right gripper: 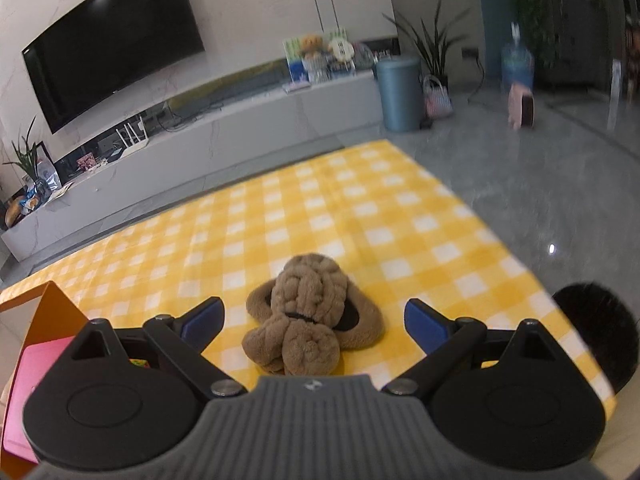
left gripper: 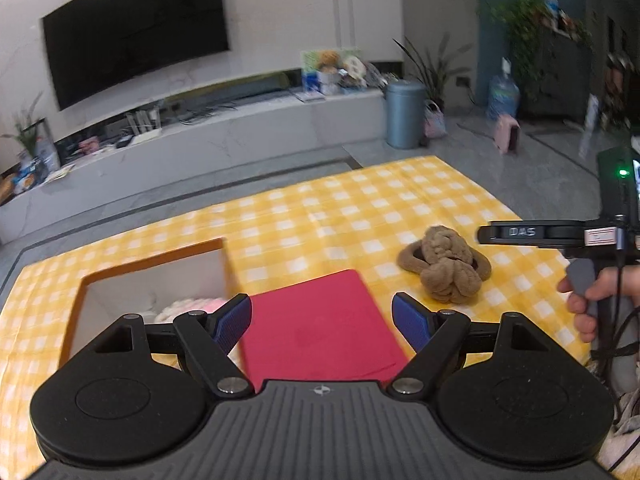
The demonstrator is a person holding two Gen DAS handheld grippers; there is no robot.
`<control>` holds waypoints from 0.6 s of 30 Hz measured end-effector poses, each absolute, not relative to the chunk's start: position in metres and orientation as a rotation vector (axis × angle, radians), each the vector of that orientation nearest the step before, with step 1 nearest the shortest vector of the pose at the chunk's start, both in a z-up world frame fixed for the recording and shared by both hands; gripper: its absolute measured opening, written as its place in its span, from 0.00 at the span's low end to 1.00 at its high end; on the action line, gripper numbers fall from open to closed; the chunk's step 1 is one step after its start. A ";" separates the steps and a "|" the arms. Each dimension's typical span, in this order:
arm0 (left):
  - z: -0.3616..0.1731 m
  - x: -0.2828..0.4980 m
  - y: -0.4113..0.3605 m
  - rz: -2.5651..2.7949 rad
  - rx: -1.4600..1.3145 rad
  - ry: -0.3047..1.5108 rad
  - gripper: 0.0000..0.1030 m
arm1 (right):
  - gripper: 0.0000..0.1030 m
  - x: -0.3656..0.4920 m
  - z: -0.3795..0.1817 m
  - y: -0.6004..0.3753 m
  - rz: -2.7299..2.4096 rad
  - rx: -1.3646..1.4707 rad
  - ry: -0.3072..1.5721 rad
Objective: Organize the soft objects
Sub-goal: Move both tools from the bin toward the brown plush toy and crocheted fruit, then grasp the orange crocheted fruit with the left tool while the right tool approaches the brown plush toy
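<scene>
A brown plush toy (left gripper: 444, 266) lies on the yellow checked tablecloth (left gripper: 340, 208). My right gripper (right gripper: 314, 322) is open, its blue pads (right gripper: 204, 320) on either side of the brown plush toy (right gripper: 308, 288) and apart from it. In the left wrist view the right gripper (left gripper: 486, 235) hovers just right of the toy, held by a hand (left gripper: 588, 300). My left gripper (left gripper: 322, 320) is open over a red flap (left gripper: 320, 332) of the orange box (left gripper: 152, 256). Something fluffy and pink (left gripper: 188, 308) lies inside the box.
The orange box (right gripper: 48, 312) with its pink-red flap (right gripper: 36, 380) stands at the table's left. A dark fuzzy round shape (right gripper: 596, 332) sits at the right table edge. Beyond the table are grey floor, a TV bench (left gripper: 240, 132) and a blue bin (left gripper: 404, 114).
</scene>
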State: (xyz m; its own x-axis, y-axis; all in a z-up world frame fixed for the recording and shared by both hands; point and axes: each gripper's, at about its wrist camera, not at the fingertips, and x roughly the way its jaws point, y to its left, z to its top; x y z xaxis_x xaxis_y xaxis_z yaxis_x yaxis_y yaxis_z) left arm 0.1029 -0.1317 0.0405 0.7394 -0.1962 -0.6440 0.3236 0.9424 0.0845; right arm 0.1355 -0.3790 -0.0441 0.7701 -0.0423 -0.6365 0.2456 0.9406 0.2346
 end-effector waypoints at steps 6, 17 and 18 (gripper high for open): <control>0.028 0.148 -0.169 -0.379 0.325 0.790 0.91 | 0.92 0.146 -0.060 -0.381 -0.139 0.341 0.719; -0.014 0.237 -0.207 -0.386 0.576 1.005 0.91 | 0.92 0.165 -0.071 -0.382 -0.159 0.325 0.763; -0.019 0.244 -0.209 -0.390 0.587 1.031 0.91 | 0.92 0.168 -0.073 -0.382 -0.161 0.323 0.769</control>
